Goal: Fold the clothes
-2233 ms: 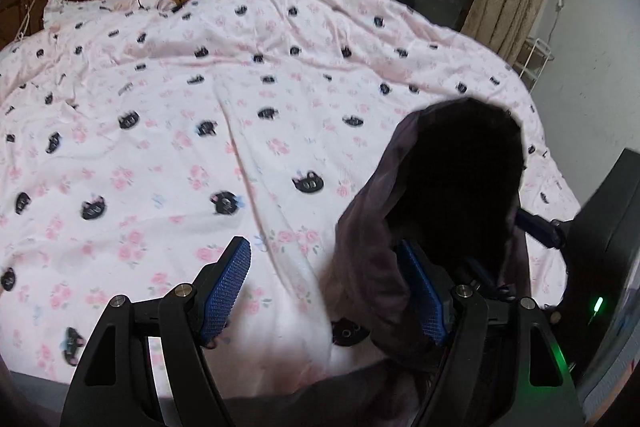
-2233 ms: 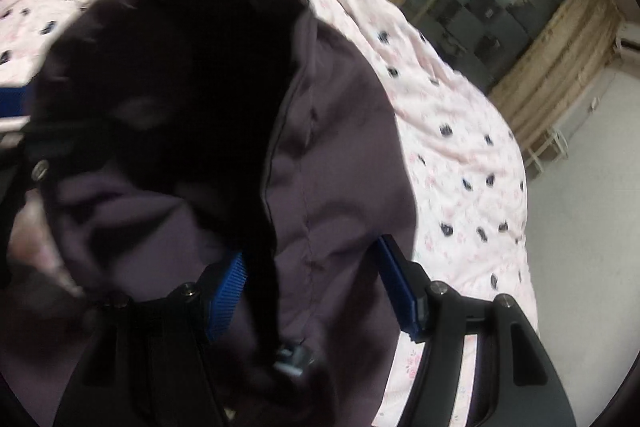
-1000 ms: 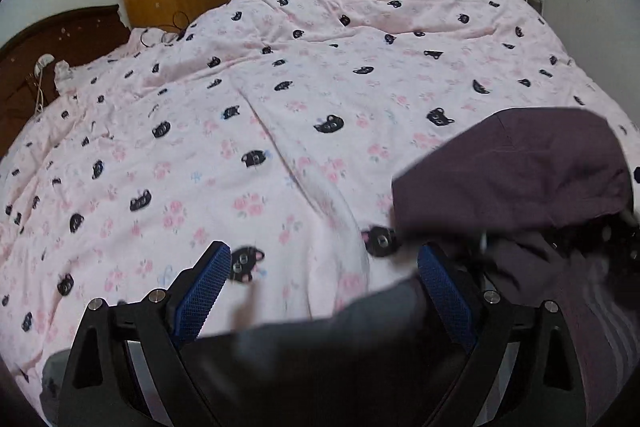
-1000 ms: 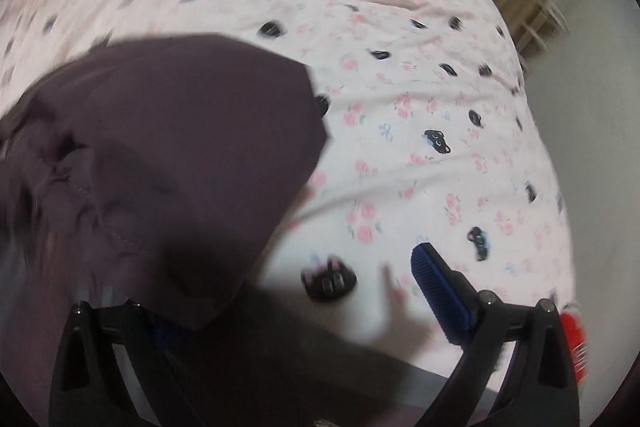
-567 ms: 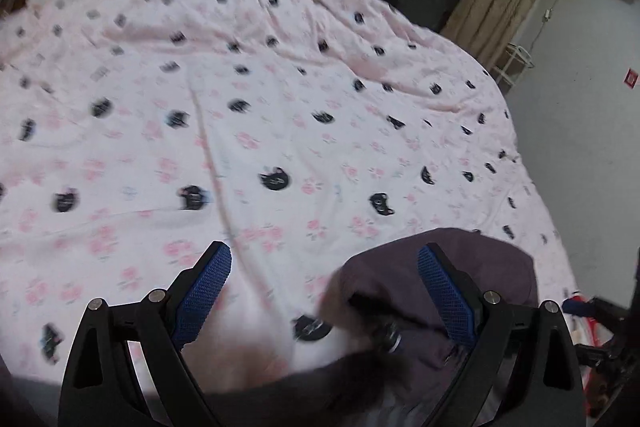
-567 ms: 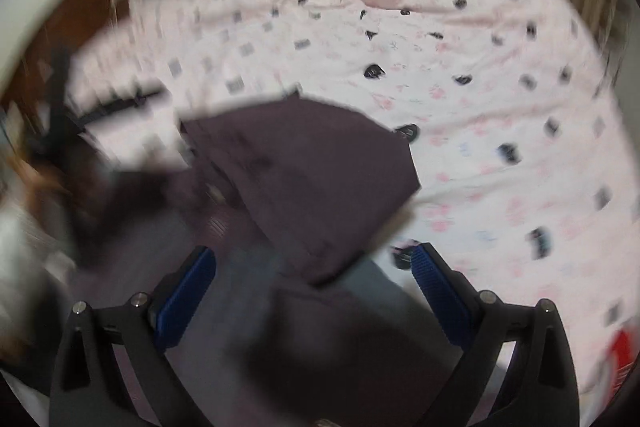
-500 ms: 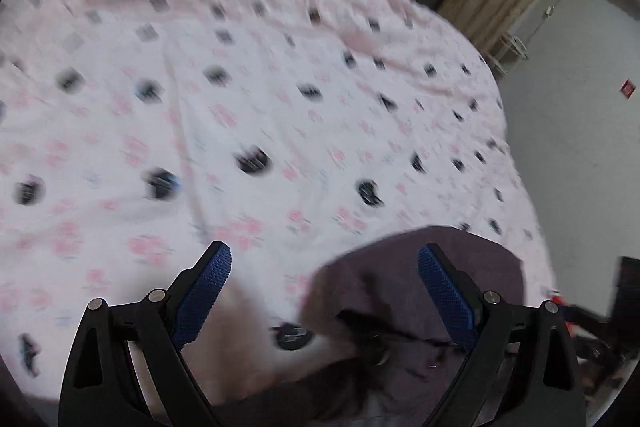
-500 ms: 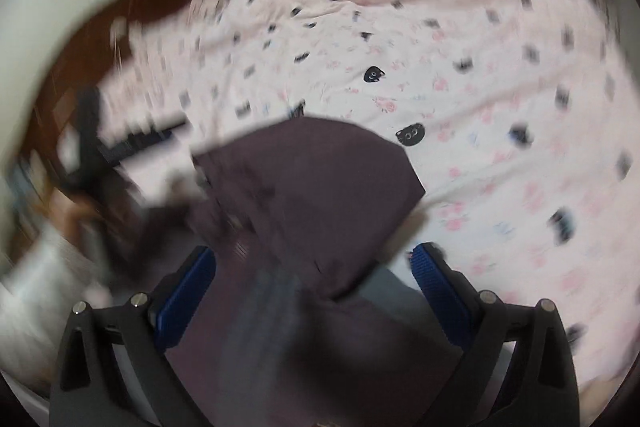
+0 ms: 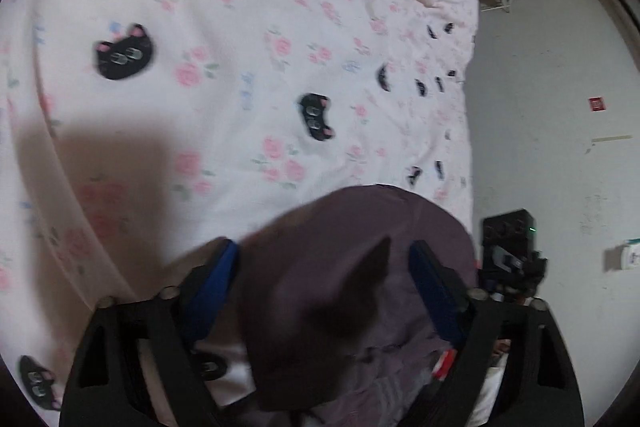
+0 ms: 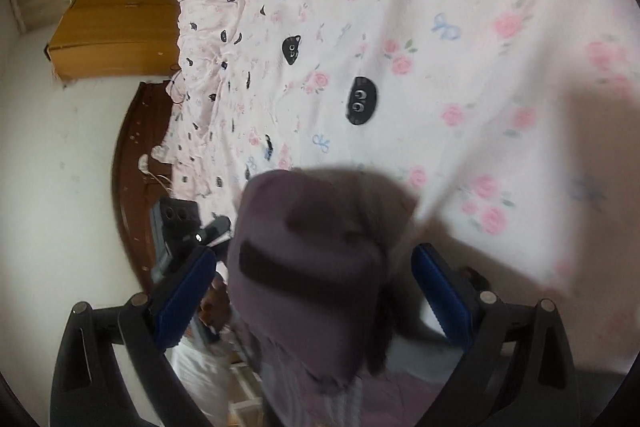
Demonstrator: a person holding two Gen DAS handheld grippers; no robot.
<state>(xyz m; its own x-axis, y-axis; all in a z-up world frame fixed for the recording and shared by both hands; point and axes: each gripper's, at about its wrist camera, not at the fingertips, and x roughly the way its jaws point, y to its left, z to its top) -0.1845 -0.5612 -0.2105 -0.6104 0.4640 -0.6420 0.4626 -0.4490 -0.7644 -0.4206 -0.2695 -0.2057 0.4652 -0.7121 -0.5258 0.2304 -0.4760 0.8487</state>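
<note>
While the dark purple garment (image 9: 352, 291) lies bunched at the near edge of the pink cat-print bedspread (image 9: 240, 67), your left gripper (image 9: 324, 287) and right gripper (image 10: 314, 291) frame it with blue pads (image 10: 186, 297) spread wide, gripping nothing. Beyond the bed stands a wooden headboard (image 10: 136, 163).

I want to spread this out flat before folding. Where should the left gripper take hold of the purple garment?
Grip the purple garment at its rounded upper edge, coming in from the near side. That edge bulges up between the left gripper fingers, which stand open, so likely a clean pinch there.
</note>
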